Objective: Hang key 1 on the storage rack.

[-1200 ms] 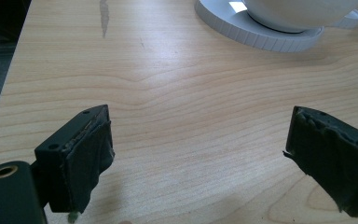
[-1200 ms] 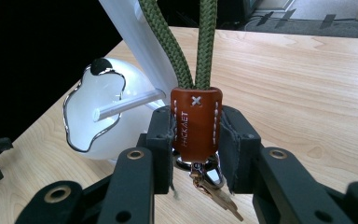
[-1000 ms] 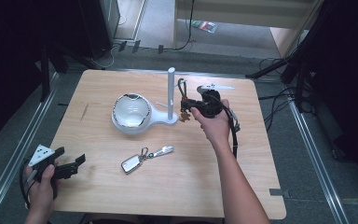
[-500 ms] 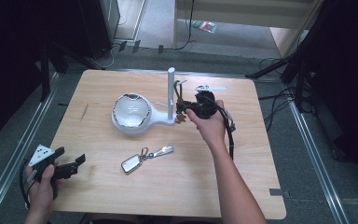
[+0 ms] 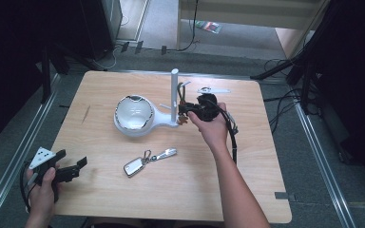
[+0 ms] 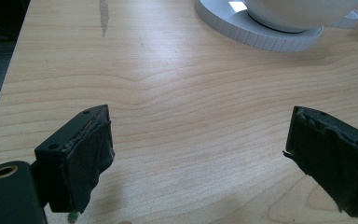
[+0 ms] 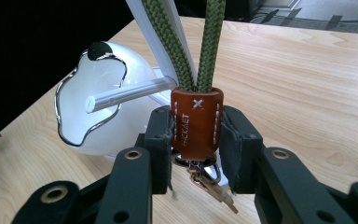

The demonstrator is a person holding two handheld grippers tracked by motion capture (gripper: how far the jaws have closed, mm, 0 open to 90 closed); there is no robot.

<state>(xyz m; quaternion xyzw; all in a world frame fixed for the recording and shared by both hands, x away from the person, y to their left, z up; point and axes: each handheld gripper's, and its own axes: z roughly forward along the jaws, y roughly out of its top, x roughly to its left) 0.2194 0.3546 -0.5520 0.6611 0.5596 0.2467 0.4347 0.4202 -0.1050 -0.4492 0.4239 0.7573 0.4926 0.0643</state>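
Observation:
My right gripper [image 7: 196, 135] is shut on the brown leather tag [image 7: 196, 122] of a keychain. Its green rope loop [image 7: 186, 42] rises along the white post [image 5: 174, 92] of a stand, and small keys [image 7: 209, 184] dangle below the tag. A thin metal peg [image 7: 130, 93] sticks out of the post right beside the foot of the loop. In the high view the right gripper [image 5: 184, 113] sits against the post. The left gripper [image 5: 71, 159] rests at the table's near left corner, and its jaws [image 6: 196, 154] stand wide open over bare wood.
The stand's white bowl [image 5: 133, 113] sits left of the post, and its ribbed base [image 6: 261, 32] shows far ahead of the left gripper. A silver car key fob with a key ring [image 5: 142, 161] lies on the wooden table [image 5: 247, 190] near the middle front.
The right gripper has carried the keychain leftward, up against the stand's post. The left gripper and the key fob have stayed put.

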